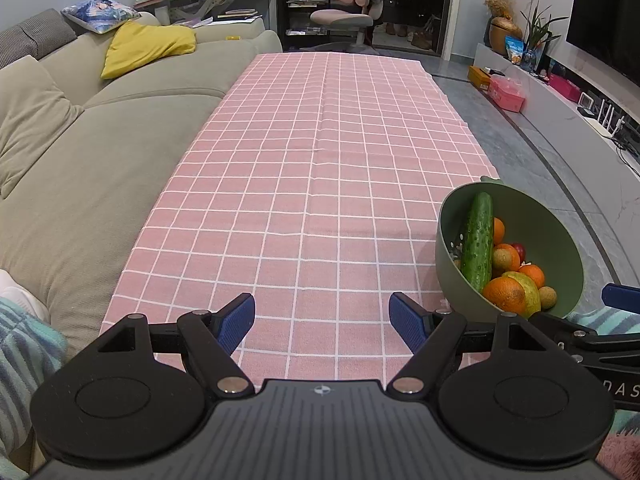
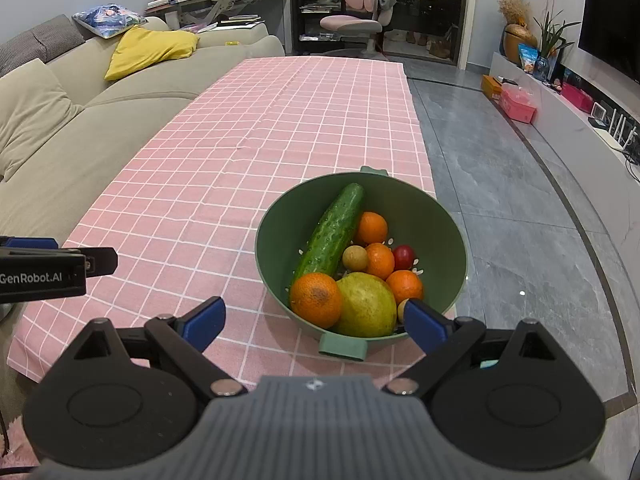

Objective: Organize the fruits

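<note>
A green colander bowl stands near the right front of the pink checked tablecloth. It holds a cucumber, several oranges, a yellow-green pear-like fruit, a small red fruit and small tan round fruits. My right gripper is open just in front of the bowl's near rim, empty. My left gripper is open and empty over bare cloth, left of the bowl. The cucumber leans on the bowl's left wall.
A grey sofa with a yellow cushion runs along the table's left side. Grey floor and a TV bench lie to the right. A pink chair stands beyond the table's far end.
</note>
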The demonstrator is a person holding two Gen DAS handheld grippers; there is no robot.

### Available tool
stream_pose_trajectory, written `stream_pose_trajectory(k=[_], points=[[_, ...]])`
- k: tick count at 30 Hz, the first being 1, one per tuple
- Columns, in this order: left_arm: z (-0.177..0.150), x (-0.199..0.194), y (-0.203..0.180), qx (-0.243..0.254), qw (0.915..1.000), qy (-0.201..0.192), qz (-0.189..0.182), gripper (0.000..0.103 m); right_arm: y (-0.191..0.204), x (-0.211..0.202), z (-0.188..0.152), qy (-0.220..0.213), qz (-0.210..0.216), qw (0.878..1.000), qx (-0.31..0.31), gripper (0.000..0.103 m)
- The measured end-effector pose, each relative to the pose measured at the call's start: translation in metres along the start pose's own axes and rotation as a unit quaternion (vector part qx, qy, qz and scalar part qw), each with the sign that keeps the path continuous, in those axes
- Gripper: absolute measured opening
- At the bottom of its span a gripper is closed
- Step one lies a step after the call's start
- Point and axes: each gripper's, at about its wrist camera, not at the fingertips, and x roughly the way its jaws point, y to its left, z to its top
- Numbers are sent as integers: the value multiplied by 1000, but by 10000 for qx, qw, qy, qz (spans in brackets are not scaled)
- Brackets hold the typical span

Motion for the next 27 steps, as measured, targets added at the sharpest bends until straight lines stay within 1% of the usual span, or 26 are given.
stream_pose_trajectory(k=[27], points=[[1, -2, 0, -50, 10000, -39, 54, 89, 0, 1, -1, 31, -5, 10000, 31, 94]])
